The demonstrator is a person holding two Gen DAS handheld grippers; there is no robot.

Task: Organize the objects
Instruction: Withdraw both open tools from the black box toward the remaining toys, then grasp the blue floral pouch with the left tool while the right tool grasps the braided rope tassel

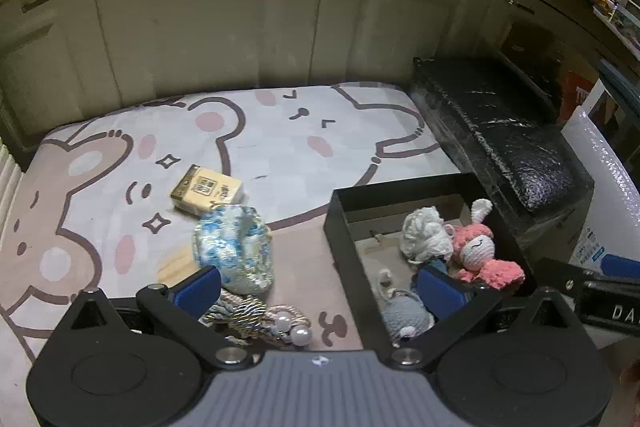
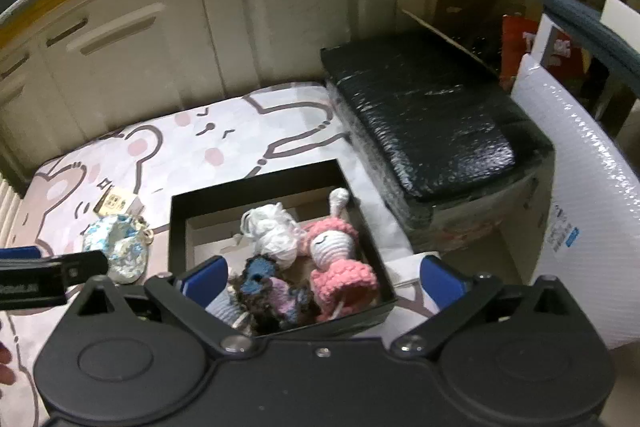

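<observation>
A black open box [image 2: 256,187] on the cartoon mat holds a pink crochet bunny [image 2: 332,243], a white yarn ball [image 2: 276,231], a dark blue and purple crochet piece [image 2: 268,291] and a grey crochet toy [image 1: 404,315]. My right gripper [image 2: 324,279] hangs open over the box's near side, with nothing between its pads. My left gripper [image 1: 320,287] is open too, straddling the box's left wall. Left of the box lie a blue-and-white pouch [image 1: 234,251], a yellow carton [image 1: 208,191] and a tassel with pearls [image 1: 256,319].
A black wrapped block [image 1: 500,135] stands right of the mat [image 1: 280,147]. A white bubble-wrapped package [image 2: 580,179] lies beyond it. Cream cabinet doors [image 1: 208,35] close off the back. A person's fingers [image 2: 6,363] show at the left edge.
</observation>
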